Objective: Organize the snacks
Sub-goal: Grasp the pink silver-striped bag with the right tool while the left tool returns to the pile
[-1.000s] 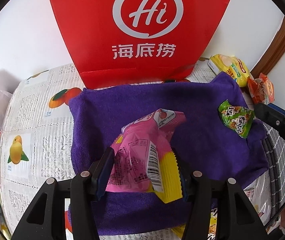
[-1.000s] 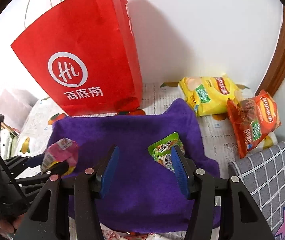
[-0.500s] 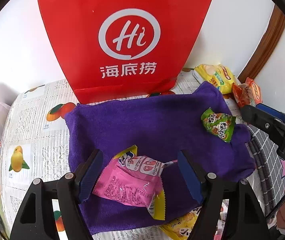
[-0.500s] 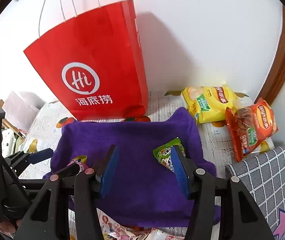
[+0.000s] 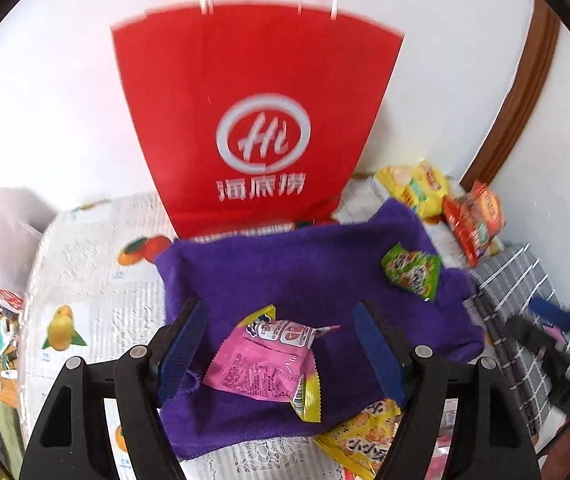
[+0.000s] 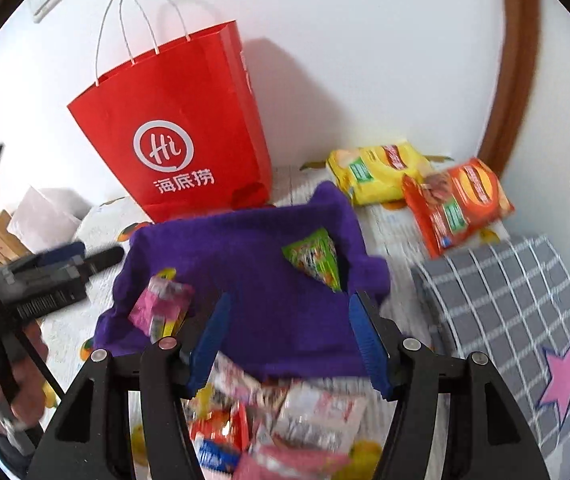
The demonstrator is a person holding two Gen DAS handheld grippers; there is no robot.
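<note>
A pink snack packet (image 5: 269,364) lies on the purple towel (image 5: 305,280), between the open jaws of my left gripper (image 5: 281,354), which is raised above it and empty. The packet also shows in the right wrist view (image 6: 161,312). A green snack packet (image 5: 413,272) lies at the towel's right side (image 6: 317,260). My right gripper (image 6: 293,344) is open and empty above the towel's front edge (image 6: 285,312). A pile of several loose snack packets (image 6: 285,420) lies just in front of the towel.
A red paper bag (image 5: 257,140) stands upright against the wall behind the towel (image 6: 177,140). A yellow chip bag (image 6: 377,168) and an orange chip bag (image 6: 457,200) lie at the back right. A grey checked cushion (image 6: 517,300) is at the right. Another yellow packet (image 5: 365,440) lies at the towel's front.
My left gripper opened and let the pink packet drop onto the towel, then pulled back and up. My right gripper drew back, so the pile of packets in front comes into view.
</note>
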